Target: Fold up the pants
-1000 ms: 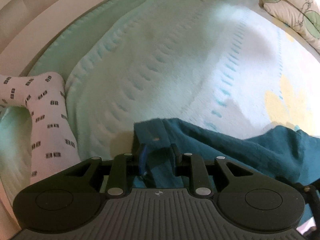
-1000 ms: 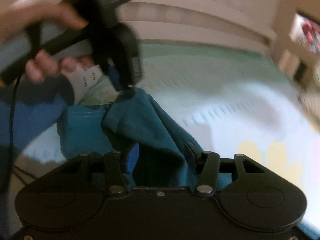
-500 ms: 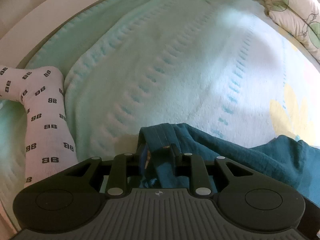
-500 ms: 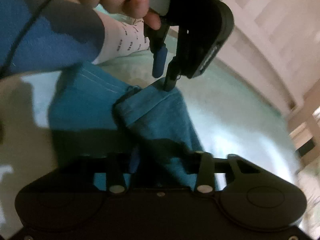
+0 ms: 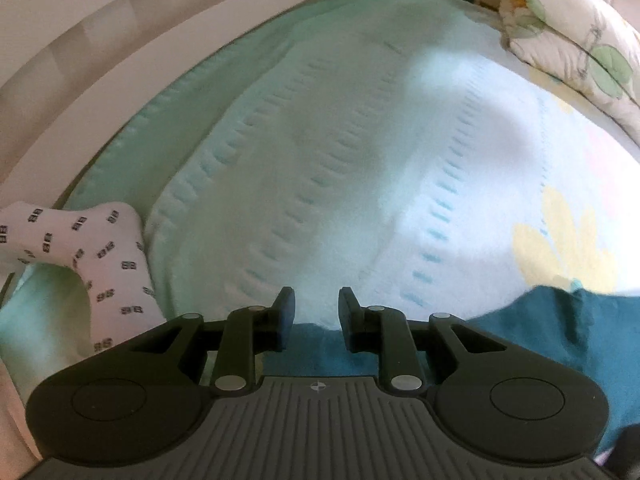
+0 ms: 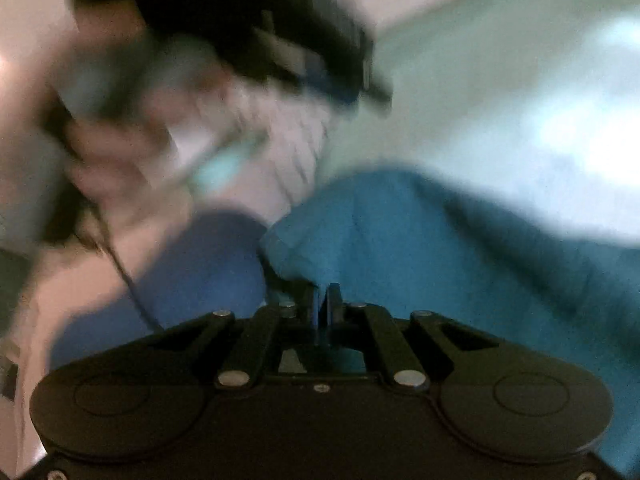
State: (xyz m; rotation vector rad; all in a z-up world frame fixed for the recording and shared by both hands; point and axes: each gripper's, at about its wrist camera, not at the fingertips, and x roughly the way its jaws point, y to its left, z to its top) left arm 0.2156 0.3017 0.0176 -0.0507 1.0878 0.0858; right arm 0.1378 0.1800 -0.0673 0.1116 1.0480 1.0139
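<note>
Pale green quilted bedspread with a yellow flower print, floral pillow at its far corner.

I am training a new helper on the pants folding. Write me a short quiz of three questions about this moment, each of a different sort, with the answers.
1. True or false: the left gripper holds the teal pants.
2. Choose one: what is between the fingers of the right gripper? A) a pillow B) the teal pants C) nothing
3. Fill the gap: the flower printed on the bed cover is ___ in colour.

Key
1. False: its fingers stand open, with nothing between them.
2. B: the fingers have just closed on the cloth.
3. yellow
</note>
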